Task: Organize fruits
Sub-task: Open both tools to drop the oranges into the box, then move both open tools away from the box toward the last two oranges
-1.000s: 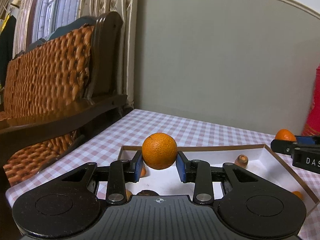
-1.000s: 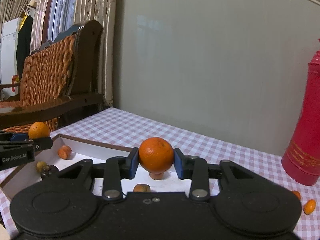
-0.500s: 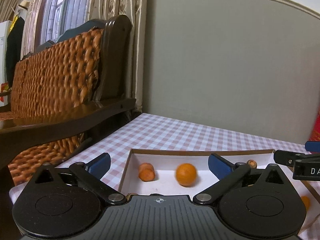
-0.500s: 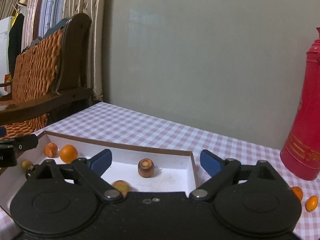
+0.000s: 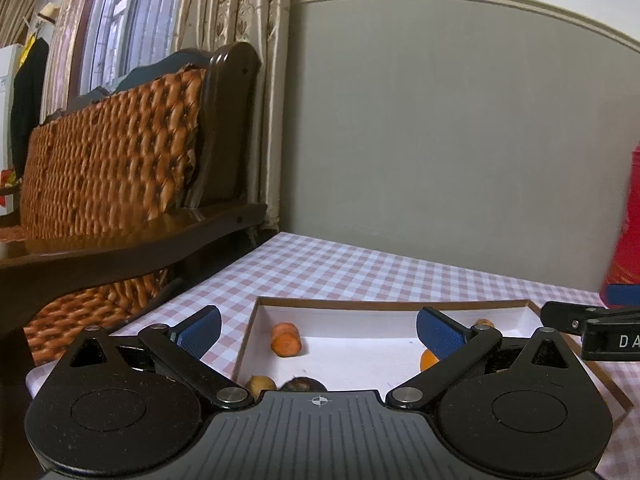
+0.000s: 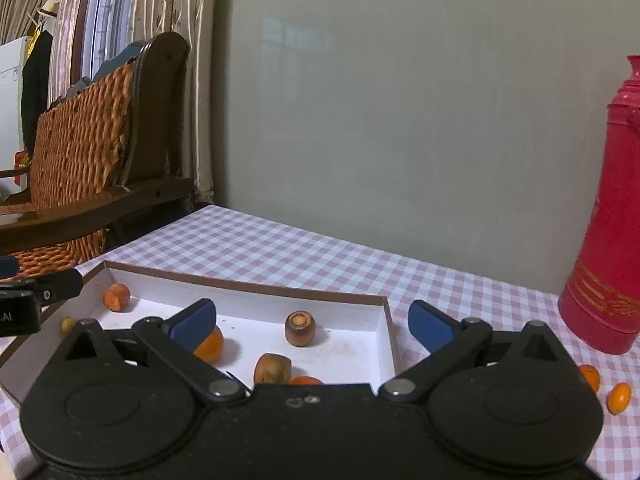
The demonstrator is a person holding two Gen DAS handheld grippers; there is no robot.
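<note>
A shallow white box [image 5: 384, 305] [image 6: 248, 288] with a brown rim lies on the checked table and holds several fruits. My left gripper [image 5: 318, 330] is open and empty above its near left corner. An orange [image 5: 427, 360] lies partly hidden behind the left gripper's right finger. A reddish fruit [image 5: 285, 339] lies in the box. My right gripper [image 6: 312, 322] is open and empty above the box's near right part. An orange [image 6: 210, 345] sits behind the right gripper's left finger. Brown fruits [image 6: 300, 328] [image 6: 273, 368] lie between the fingers.
A tall red thermos [image 6: 612, 216] stands on the table at the right. Two small orange fruits [image 6: 618, 398] [image 6: 590, 377] lie on the cloth near it. A wicker bench [image 5: 116, 184] with a dark wooden frame stands off the table's left edge. A grey wall runs behind.
Both grippers held an orange a second ago. Both opened and the oranges dropped into the box. Both grippers have since drawn back a little and stayed open.
</note>
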